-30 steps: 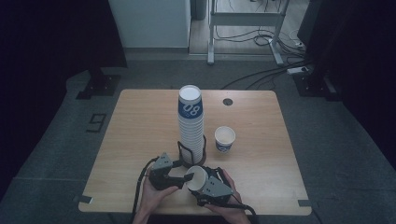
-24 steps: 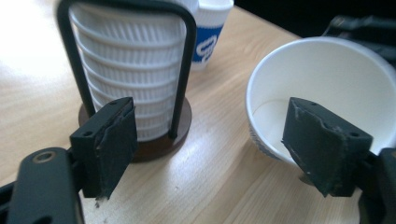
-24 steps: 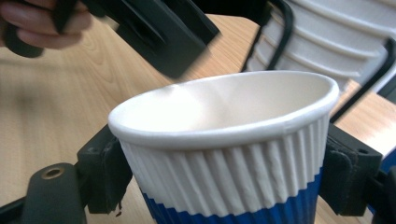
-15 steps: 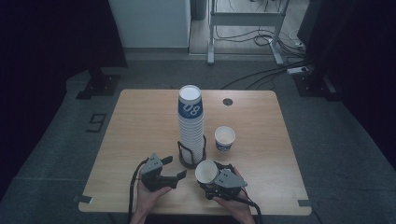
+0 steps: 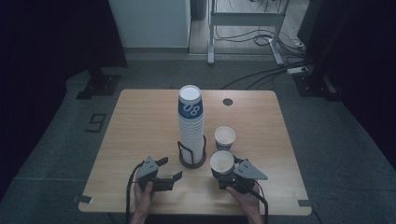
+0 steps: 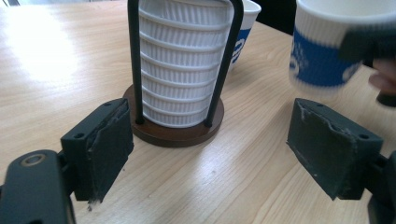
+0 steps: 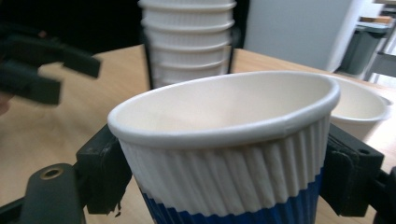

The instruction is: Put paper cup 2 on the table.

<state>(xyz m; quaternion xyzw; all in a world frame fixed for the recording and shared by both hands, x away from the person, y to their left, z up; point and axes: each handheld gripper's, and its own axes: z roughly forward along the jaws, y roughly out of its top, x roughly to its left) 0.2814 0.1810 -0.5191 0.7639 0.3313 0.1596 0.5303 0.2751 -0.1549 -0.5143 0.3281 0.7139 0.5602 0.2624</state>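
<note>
A tall stack of white ribbed paper cups (image 5: 190, 126) with a blue band stands in a black wire holder (image 5: 192, 159) at mid-table. My right gripper (image 5: 225, 170), front right of the holder, is shut on a single paper cup (image 5: 222, 161); its jaws clamp the ribbed sides of this paper cup (image 7: 233, 144). My left gripper (image 5: 172, 169) lies low, front left of the holder. Its jaws have just been opening and stand wide, nothing between them (image 6: 217, 144), facing the holder's base (image 6: 175, 133). The held cup (image 6: 327, 51) shows blurred at the right.
Another single cup (image 5: 224, 138) stands upright on the table just right of the stack, close behind the held cup. A small dark round hole (image 5: 227, 101) sits near the table's far edge. Dark floor, cables and a metal frame lie beyond the wooden table (image 5: 140, 121).
The two grippers, close together at the cup in front of the holder a second ago, have parted. The right one carried the cup rightward; the left one drew off left with wider jaws.
</note>
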